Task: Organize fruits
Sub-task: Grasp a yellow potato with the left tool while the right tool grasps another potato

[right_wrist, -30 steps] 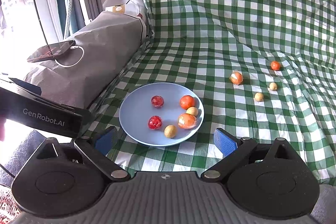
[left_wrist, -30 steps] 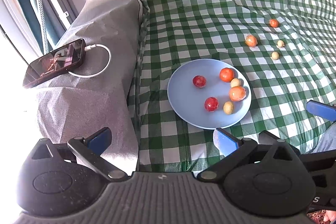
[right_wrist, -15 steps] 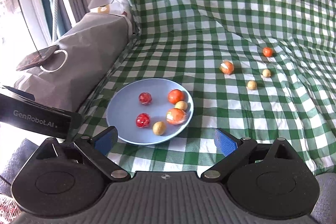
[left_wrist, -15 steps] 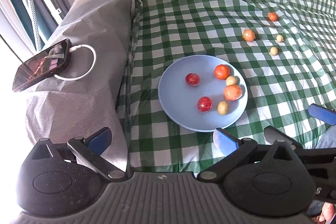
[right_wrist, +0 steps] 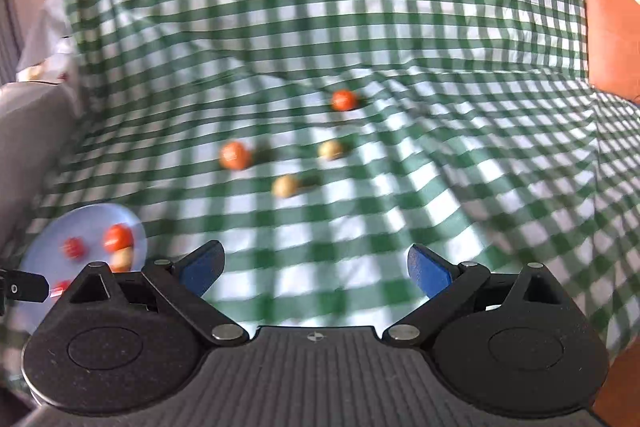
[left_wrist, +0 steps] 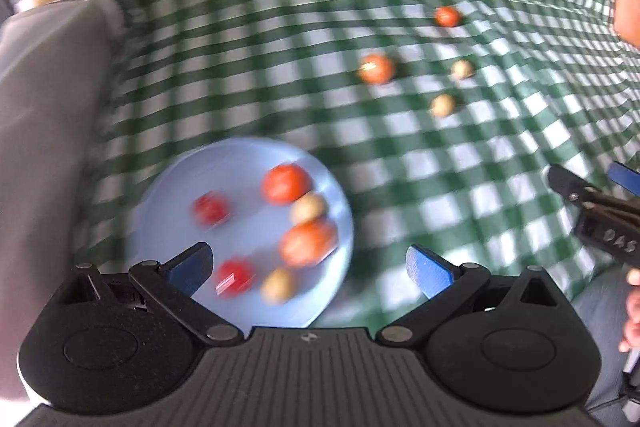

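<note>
A light blue plate (left_wrist: 168,195) lies on the green checked cloth (left_wrist: 280,27) and holds several red, orange and tan fruits. My left gripper (left_wrist: 310,267) is open and empty, hovering over the plate's near edge. Beyond the plate, loose fruits lie on the cloth: an orange one (left_wrist: 376,68), a small red one (left_wrist: 447,16) and two tan ones (left_wrist: 443,105) (left_wrist: 462,69). My right gripper (right_wrist: 316,265) is open and empty, facing those loose fruits, with the orange one (right_wrist: 235,155) and a tan one (right_wrist: 285,185) nearest. The plate (right_wrist: 52,239) is at its lower left.
A grey covered bolster (left_wrist: 40,107) runs along the left of the cloth. An orange cushion (right_wrist: 612,47) shows at the right edge. The right gripper's body (left_wrist: 600,223) shows at the right of the left wrist view. Both views are motion-blurred.
Both grippers have moved forward and swung right. The plate is now close under the left gripper, and the loose fruits are centred ahead of the right gripper. The phone has left view.
</note>
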